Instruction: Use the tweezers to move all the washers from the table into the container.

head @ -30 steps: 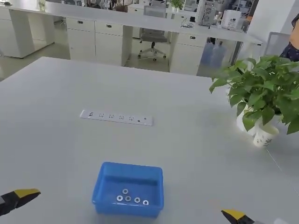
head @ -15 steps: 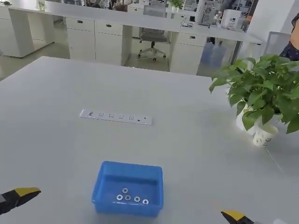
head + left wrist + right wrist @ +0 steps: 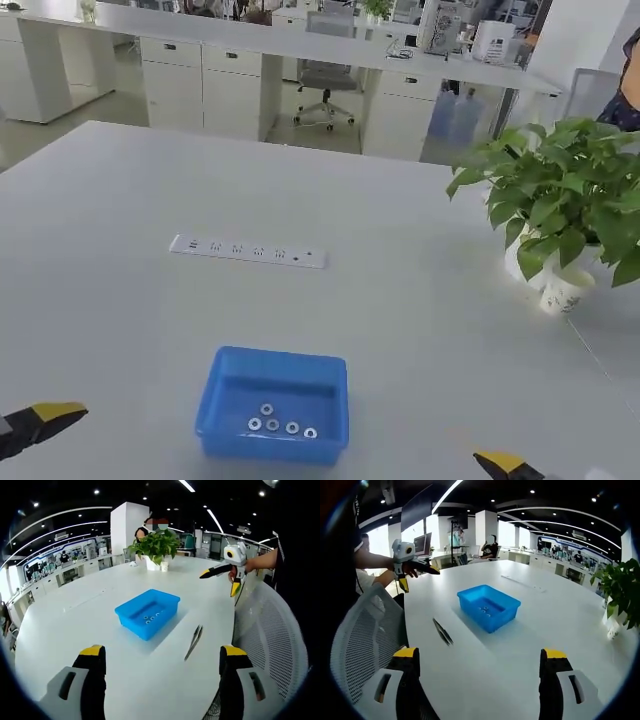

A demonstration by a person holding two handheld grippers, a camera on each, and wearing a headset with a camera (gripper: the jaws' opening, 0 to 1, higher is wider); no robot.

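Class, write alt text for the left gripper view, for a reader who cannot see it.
A blue container holding several washers sits on a white table, with tweezers lying beside it. The left claw has yellow-tipped jaws wide apart at the bottom; the right claw shows at the right, and a potted plant stands behind.

table (image 3: 420,300): everything below sits on it
container (image 3: 285,380): near the front edge, roughly centre
washers (image 3: 280,426): in the container, bunched by its near wall
tweezers (image 3: 193,642): flat on the table, in front of the container, apart from it
power strip (image 3: 247,251): behind the container, well apart
plant (image 3: 560,195): far right, further back
left gripper (image 3: 162,652): front left of the container
right gripper (image 3: 480,652): front right of it
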